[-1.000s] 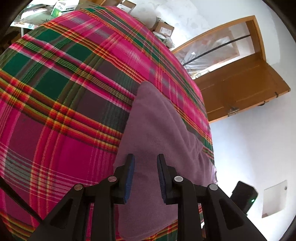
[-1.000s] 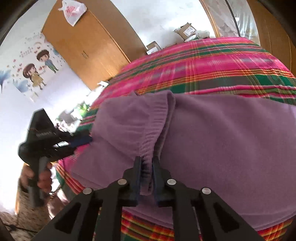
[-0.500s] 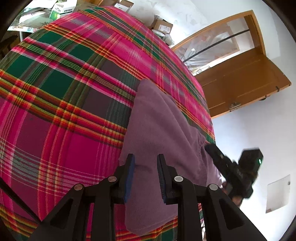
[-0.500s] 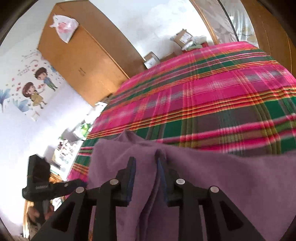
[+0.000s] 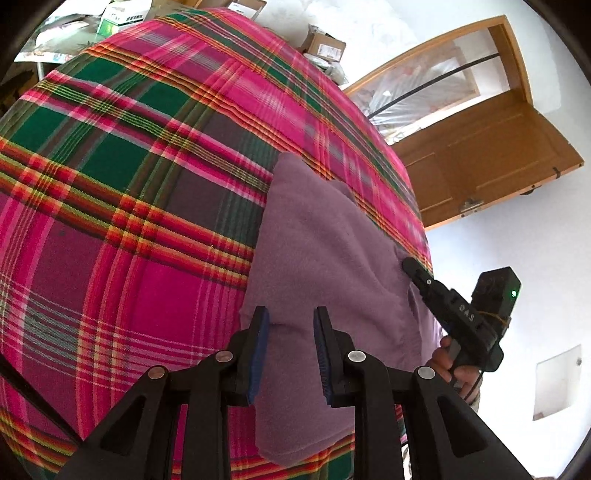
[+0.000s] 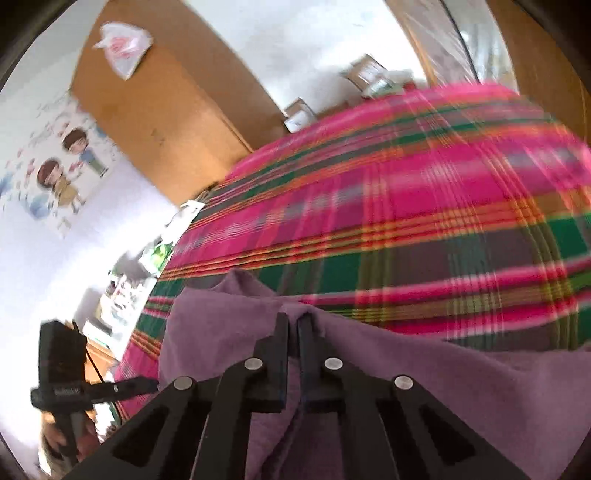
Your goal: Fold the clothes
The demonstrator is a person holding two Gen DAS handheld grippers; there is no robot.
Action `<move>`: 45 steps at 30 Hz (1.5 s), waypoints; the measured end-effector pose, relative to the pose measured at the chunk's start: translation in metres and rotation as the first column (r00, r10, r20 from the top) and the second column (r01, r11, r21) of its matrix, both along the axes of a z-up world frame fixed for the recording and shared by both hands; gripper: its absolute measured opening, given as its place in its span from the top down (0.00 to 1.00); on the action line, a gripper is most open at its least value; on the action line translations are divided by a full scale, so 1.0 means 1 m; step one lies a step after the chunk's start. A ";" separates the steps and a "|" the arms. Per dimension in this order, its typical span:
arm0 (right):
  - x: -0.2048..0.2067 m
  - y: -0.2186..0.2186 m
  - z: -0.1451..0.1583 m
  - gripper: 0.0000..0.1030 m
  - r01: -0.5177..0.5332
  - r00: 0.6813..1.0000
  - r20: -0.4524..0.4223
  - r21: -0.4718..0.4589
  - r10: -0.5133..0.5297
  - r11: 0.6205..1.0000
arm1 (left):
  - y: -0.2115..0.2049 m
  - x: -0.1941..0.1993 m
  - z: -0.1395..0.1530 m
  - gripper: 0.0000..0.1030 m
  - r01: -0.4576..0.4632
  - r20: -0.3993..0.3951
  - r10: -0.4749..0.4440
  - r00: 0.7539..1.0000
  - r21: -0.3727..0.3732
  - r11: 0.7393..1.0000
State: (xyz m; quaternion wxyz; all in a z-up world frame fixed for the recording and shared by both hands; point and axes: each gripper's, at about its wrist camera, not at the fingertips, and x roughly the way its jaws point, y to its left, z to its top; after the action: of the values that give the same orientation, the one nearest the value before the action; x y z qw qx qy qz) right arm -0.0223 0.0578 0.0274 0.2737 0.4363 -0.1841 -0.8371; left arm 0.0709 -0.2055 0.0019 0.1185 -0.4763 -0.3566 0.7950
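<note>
Garment (image 5: 325,258): purple, lies on plaid sheet (image 5: 129,192) near the bed's front edge, partly folded.
Left gripper (image 5: 291,321): fingers parted a fair gap, nothing between them, hovering over garment's near left edge.
Right gripper (image 6: 293,325): fingers nearly closed, pinching a raised fold of garment; view is motion-blurred.
Right hand (image 5: 448,363): wrapped round the gripper handle at garment's right side.
Background: wooden door (image 5: 491,162), wardrobe (image 6: 166,122).

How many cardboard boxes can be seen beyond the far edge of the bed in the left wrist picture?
2. One cardboard box lies past the plaid bedspread toward the door side; another box is cut off by the top edge. More may be hidden behind the bed.
</note>
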 end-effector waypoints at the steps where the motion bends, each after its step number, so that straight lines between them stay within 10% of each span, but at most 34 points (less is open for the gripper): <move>1: -0.001 0.000 -0.003 0.95 0.006 1.000 0.013 0.000 -0.006 1.000 | 0.000 0.000 0.000 0.76 0.000 0.001 0.000 1.000 0.000 1.000; 8: 0.004 -0.003 0.002 0.93 0.025 1.000 0.000 0.068 -0.025 0.997 | -0.002 0.004 0.000 0.75 -0.009 0.003 0.009 1.000 0.000 1.000; 16: 0.070 -0.014 0.038 0.88 -0.069 0.967 -0.230 0.187 0.112 0.980 | -0.003 0.010 0.002 0.75 -0.013 -0.006 0.013 1.000 -0.001 1.000; 23: 0.102 -0.027 0.010 0.88 -0.080 0.956 -0.236 0.353 0.172 0.932 | -0.002 0.023 0.003 0.75 0.002 -0.008 -0.002 1.000 -0.011 1.000; 45: 0.137 -0.053 0.008 0.88 -0.104 0.926 -0.285 0.436 0.247 0.894 | 0.004 0.051 -0.016 0.74 0.068 0.027 -0.068 0.997 0.018 0.998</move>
State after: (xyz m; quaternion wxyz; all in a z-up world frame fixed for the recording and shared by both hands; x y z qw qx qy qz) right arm 0.1143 0.0050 0.0355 0.2779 0.3515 0.0868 -0.8898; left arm 0.1216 -0.2012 -0.0144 0.1447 -0.4981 -0.3487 0.7806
